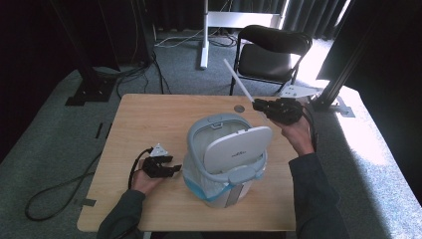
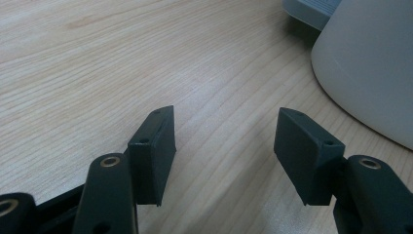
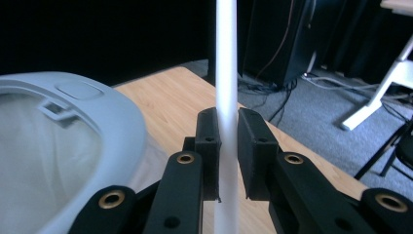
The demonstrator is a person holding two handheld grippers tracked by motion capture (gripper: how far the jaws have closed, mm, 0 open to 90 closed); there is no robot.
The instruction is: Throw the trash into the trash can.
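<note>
White plastic, a thin rod [image 3: 227, 73] is clamped between the right gripper [image 1: 263, 106] jaws above the table's [image 1: 149, 119] far right corner, beside the grey bin [image 1: 226, 157]. The left gripper [image 1: 171, 167] rests near the front edge, jaws wide and empty.

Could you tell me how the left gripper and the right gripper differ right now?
The left gripper has its jaws wide apart with nothing between them; the right gripper is shut on a white rod. In the high view the left sits low by the bin, while the right is raised beyond it. Both have black jaws.
</note>
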